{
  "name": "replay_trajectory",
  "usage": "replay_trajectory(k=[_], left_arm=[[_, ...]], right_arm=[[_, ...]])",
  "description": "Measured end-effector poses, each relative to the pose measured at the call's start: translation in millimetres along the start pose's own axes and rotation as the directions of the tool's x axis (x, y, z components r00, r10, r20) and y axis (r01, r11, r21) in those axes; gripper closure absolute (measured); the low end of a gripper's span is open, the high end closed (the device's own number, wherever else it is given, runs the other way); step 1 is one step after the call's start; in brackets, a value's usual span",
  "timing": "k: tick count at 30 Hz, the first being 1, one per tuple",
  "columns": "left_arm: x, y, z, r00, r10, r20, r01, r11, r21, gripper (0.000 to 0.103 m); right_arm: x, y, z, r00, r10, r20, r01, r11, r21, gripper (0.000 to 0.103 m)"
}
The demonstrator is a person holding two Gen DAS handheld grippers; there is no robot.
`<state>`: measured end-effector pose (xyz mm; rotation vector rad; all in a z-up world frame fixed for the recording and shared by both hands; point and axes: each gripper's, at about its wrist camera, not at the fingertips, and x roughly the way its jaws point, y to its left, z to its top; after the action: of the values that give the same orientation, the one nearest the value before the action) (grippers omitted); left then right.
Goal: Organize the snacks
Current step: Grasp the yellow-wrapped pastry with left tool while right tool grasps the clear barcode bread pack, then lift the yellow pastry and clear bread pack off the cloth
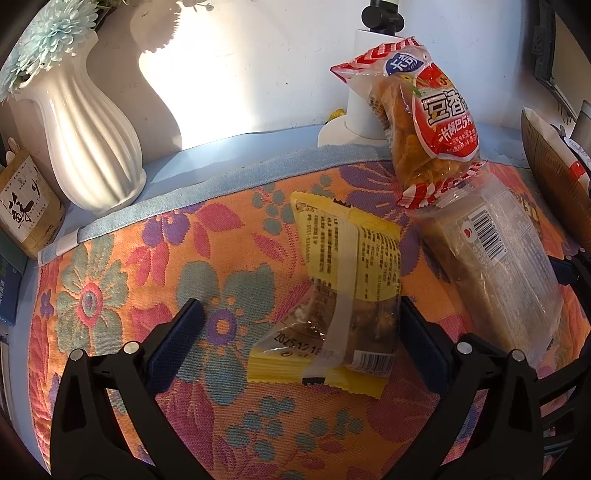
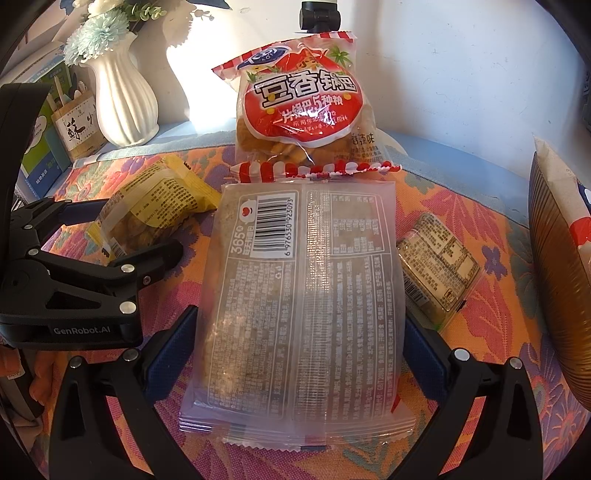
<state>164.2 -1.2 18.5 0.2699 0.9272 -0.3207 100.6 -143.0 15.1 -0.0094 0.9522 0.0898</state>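
Landmark: translucent snack packet (image 2: 299, 306), lying barcode-up on the floral cloth (image 1: 110, 302) that covers the tabletop.

Right hand-held gripper (image 2: 295, 332): jaws spread wide, one on each side of the translucent snack packet's near half. Pads look close to or at its edges; can't tell if they actually touch. Not clamped.

Left hand-held gripper (image 1: 299, 328): jaws spread too, straddling the yellow snack packet (image 1: 340, 288), which lies flat on the cloth to the left of the translucent snack packet. Its right pad sits just beside the wrapper edge; its left pad is well clear.

Red rice-crust snack bag (image 2: 303, 110): at the far end of the translucent snack packet, standing nearly upright, bottom seal touching or overlapping that packet's far edge. It leans back toward a white stand (image 1: 354, 122) behind it.

Small clear-wrapped snack (image 2: 436, 266): flat on the cloth just right of the translucent snack packet.

Brown ribbed bag (image 2: 554, 288): further right, at the frame edge.

White ribbed vase (image 1: 88, 136) with pale blue flowers (image 1: 55, 33): well to the far left, off the cloth, by the wall.
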Motion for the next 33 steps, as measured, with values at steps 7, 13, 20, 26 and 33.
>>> replay_trajectory(k=[7, 13, 20, 26, 33], left_arm=[[-5, -6, -1, 0.999, 0.029, 0.02, -0.03, 0.999, 0.022, 0.003], [-6, -7, -1, 0.999, 0.027, 0.02, -0.028, 0.999, 0.022, 0.003], [-15, -19, -3, 0.997, -0.033, 0.076, 0.025, 0.995, 0.094, 0.042], [-26, -14, -4, 0.99, -0.059, 0.131, 0.049, 0.996, 0.078, 0.046], [-37, -8, -6, 0.981, -0.055, 0.184, 0.049, 0.998, 0.035, 0.046]], right_arm=[[0, 0, 0, 1.0, -0.001, 0.0, 0.001, 1.0, -0.002, 0.005], [0, 1, 1, 1.0, -0.001, 0.001, 0.001, 1.0, -0.003, 0.005], [-12, 3, -1, 0.998, 0.031, 0.063, -0.03, 0.999, -0.027, 0.029], [-26, 3, -2, 0.986, 0.104, 0.134, -0.099, 0.994, -0.044, 0.031], [-41, -2, -7, 0.968, 0.143, 0.204, -0.139, 0.99, -0.035, 0.031]])
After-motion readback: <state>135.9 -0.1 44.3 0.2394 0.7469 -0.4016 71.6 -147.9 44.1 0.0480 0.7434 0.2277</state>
